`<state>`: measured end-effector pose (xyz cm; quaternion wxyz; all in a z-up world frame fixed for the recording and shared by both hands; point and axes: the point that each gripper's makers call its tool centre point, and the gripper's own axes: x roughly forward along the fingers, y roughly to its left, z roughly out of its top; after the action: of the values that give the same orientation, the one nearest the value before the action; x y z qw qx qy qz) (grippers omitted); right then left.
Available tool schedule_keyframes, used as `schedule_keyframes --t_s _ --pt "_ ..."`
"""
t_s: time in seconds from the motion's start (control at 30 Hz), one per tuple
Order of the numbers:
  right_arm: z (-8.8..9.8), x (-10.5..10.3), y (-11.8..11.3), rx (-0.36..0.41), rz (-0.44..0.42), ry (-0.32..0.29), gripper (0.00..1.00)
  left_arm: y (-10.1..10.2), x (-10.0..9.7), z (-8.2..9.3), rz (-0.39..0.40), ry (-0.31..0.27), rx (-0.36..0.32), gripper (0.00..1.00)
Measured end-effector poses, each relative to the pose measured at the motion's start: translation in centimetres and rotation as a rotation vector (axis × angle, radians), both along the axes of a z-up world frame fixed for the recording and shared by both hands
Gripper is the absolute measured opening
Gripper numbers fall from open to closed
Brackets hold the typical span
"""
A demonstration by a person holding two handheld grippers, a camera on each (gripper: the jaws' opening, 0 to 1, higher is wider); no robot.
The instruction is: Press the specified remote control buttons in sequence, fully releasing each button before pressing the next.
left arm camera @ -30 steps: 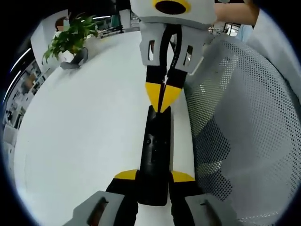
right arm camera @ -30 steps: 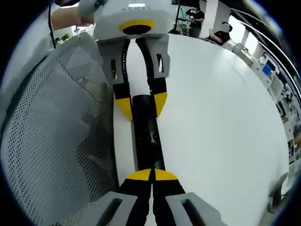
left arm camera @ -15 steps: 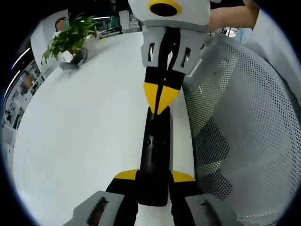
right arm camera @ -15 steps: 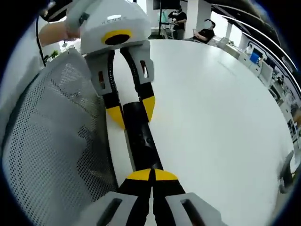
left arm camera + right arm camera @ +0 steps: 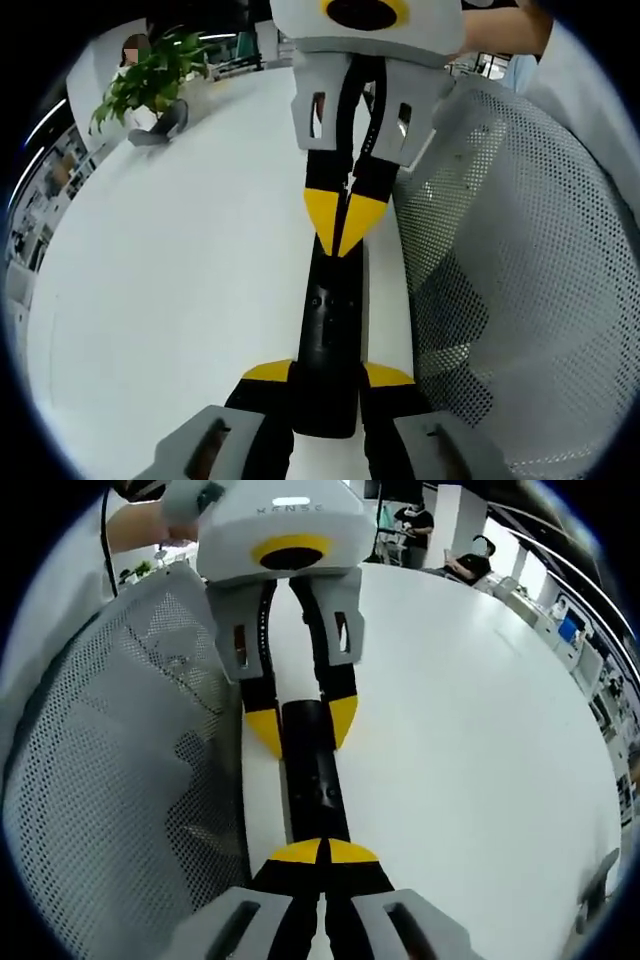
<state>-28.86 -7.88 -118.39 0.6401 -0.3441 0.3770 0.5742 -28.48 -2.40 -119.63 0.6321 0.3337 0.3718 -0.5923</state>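
Gripping the near end of the black remote control [image 5: 330, 340] between its two yellow-tipped jaws, the left gripper [image 5: 328, 385] rises from the bottom centre of the left gripper view, with the remote running straight up the middle of the frame. At the remote's far end the right gripper [image 5: 345, 222] comes down from the top centre, its yellow tips pressed together into one point that rests on the remote's upper face.

In the right gripper view the same pair is seen from the other end. The right gripper [image 5: 322, 853] stands at the bottom centre, jaws closed tip to tip and touching the remote control [image 5: 315, 775], which stretches away up the frame. The left gripper [image 5: 300, 715] reaches down from the top centre, its jaws parted around the remote's far end and pinching both sides.

The remote lies on a white table [image 5: 180, 260] that spreads across the left of the left gripper view. Just beside the remote, a grey mesh chair back [image 5: 520, 270] takes up the right of that frame. A green potted plant [image 5: 150, 80] stands at the upper left, at the table's far edge. People sit at the upper right of the right gripper view, beyond the table.
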Motion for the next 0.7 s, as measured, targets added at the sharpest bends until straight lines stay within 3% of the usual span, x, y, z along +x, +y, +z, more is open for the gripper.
schedule_keyframes --t_s 0.17,0.27,0.47,0.7 --pt "-0.19 0.03 0.08 -0.063 0.074 -0.053 0.00 -0.01 -0.01 0.01 -0.004 -0.002 -0.003 0.24" --pt "-0.21 0.08 0.10 -0.069 0.067 -0.062 0.00 0.02 -0.01 0.03 -0.003 -0.003 -0.011 0.24" --pt "0.01 0.20 0.04 0.050 -0.029 -0.036 0.00 0.04 0.01 0.02 -0.003 -0.002 -0.020 0.24" --pt "0.23 -0.13 -0.09 0.119 -0.047 -0.023 0.01 0.04 0.00 0.05 0.008 -0.002 -0.035 0.24"
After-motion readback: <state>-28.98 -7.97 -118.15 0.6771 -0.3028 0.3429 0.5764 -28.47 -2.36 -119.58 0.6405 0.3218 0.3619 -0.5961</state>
